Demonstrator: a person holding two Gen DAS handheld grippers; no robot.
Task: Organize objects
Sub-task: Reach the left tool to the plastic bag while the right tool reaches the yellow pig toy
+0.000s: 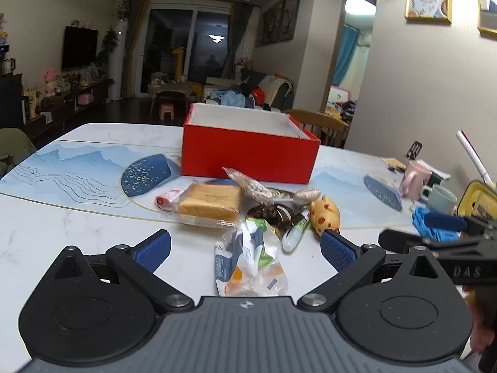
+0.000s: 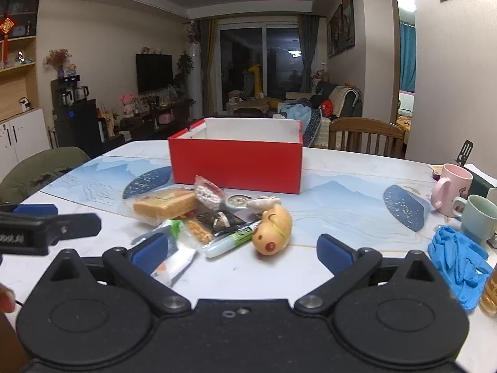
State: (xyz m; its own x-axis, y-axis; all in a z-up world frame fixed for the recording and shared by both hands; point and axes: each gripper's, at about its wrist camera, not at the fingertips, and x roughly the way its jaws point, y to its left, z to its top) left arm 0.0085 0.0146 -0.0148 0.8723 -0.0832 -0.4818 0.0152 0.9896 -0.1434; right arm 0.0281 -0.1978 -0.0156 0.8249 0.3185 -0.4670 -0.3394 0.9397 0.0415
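Note:
An open red box stands on the white table. In front of it lies a pile: wrapped bread, a bag of white beads, a yellow pig toy, a green-labelled tube and a crinkled snack wrapper. My left gripper is open and empty, just short of the wrapper. My right gripper is open and empty, near the tube and pig.
A pink mug and a pale green mug stand at the right, with blue gloves in front. A wooden chair is behind the table. Blue placemats lie under the pile.

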